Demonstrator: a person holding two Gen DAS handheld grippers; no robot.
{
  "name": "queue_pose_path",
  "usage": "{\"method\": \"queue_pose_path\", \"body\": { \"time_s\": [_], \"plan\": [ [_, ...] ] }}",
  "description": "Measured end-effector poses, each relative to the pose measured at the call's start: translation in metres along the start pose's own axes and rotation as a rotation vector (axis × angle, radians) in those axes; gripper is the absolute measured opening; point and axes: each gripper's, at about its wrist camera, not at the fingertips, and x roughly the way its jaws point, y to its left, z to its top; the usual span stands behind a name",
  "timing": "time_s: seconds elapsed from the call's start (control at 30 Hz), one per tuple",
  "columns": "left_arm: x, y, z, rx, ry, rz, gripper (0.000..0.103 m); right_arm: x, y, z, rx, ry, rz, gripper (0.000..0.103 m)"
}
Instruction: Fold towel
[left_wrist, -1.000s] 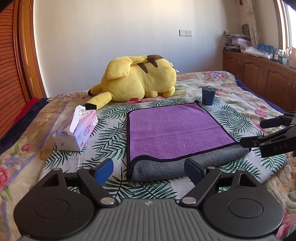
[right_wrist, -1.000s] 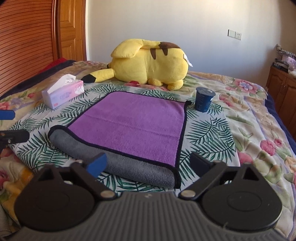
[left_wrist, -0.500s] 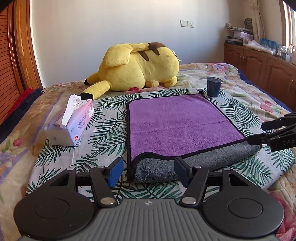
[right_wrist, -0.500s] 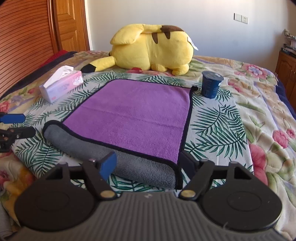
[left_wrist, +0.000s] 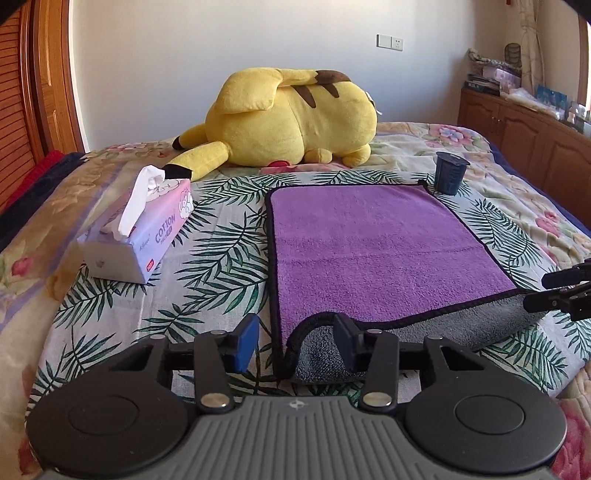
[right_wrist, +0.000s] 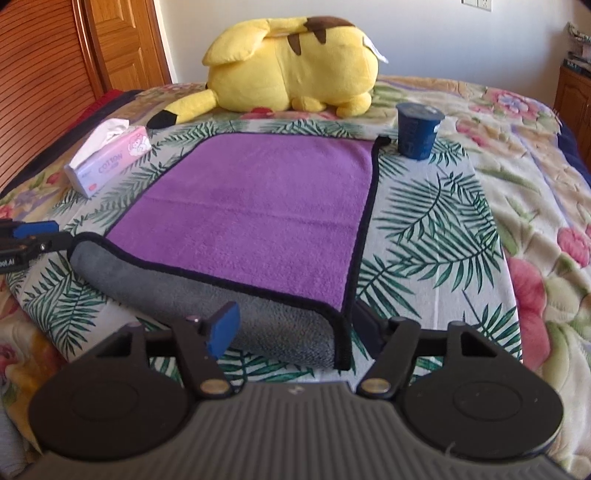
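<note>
A purple towel (left_wrist: 373, 251) with a black border and grey underside lies flat on the bed; it also shows in the right wrist view (right_wrist: 258, 206). Its near edge is turned over in a grey roll (left_wrist: 424, 332) (right_wrist: 192, 288). My left gripper (left_wrist: 291, 341) is open, its jaws on either side of the near left corner of the roll. My right gripper (right_wrist: 295, 326) is open, its jaws on either side of the near right corner. Each gripper shows at the edge of the other's view, the right one (left_wrist: 561, 291) and the left one (right_wrist: 29, 240).
A big yellow plush toy (left_wrist: 291, 118) lies behind the towel. A tissue box (left_wrist: 136, 236) stands to the left. A dark blue cup (left_wrist: 448, 173) stands at the towel's far right corner. Wooden cabinets (left_wrist: 524, 125) line the right wall.
Both grippers have moved forward and down to the near corners of the towel's rolled edge. The jaws have narrowed a little around the corners. The towel has not moved.
</note>
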Motion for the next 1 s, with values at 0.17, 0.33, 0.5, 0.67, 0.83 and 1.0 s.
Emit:
{"method": "queue_pose_path", "body": {
  "time_s": [0.17,0.33,0.5,0.67,0.83,1.0],
  "plan": [
    [0.009,0.001,0.001,0.001,0.017,-0.027,0.014,0.007,-0.006,0.0,0.015,0.031,0.004,0.064],
    [0.016,0.0,-0.001,0.006,0.04,-0.036,0.014,0.01,-0.01,-0.001,0.025,0.05,0.003,0.062],
    [0.022,0.002,-0.005,0.002,0.073,-0.032,0.014,0.013,-0.012,-0.002,0.03,0.079,0.017,0.061],
    [0.023,0.002,-0.008,0.002,0.083,-0.025,0.01,0.013,-0.012,-0.002,0.036,0.091,0.039,0.061],
    [0.024,0.0,-0.009,0.003,0.085,-0.037,0.003,0.01,-0.013,0.0,0.043,0.082,0.058,0.057],
    [0.024,-0.001,-0.01,0.006,0.087,-0.037,0.003,0.01,-0.013,0.0,0.044,0.079,0.068,0.047]
  ]
}}
